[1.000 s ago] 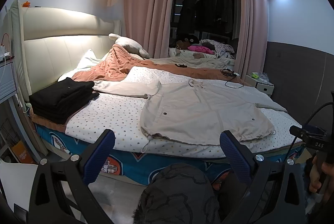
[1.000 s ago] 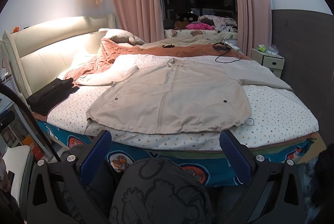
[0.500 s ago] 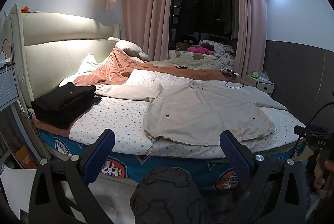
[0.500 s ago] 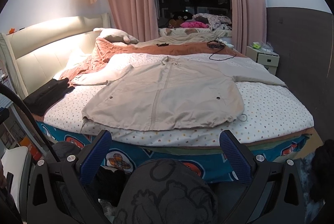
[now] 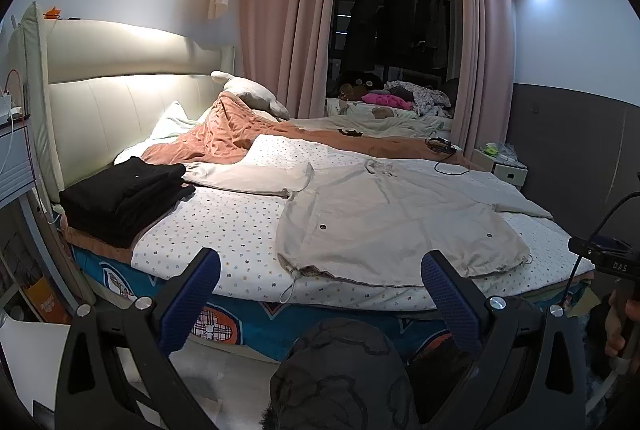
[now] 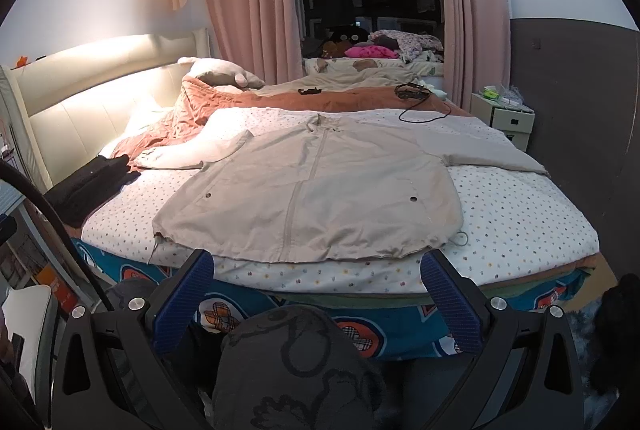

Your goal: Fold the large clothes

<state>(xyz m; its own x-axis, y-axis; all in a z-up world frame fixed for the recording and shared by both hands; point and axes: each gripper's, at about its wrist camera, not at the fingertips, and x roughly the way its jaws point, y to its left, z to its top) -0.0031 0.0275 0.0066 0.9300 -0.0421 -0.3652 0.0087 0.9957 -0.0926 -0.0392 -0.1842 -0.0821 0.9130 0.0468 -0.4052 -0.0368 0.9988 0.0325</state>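
Bed (image 6: 520, 213), beige jacket (image 6: 316, 197) flat, hem toward cameras, collar away

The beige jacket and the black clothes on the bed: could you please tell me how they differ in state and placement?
The beige jacket lies spread flat with both sleeves out, unfolded; the black clothes are already folded into a neat stack. The jacket covers the middle of the bed, its hem at the near edge; the stack sits at the bed's left side by the headboard. Both rest on the bed, untouched by the open left gripper or right gripper.
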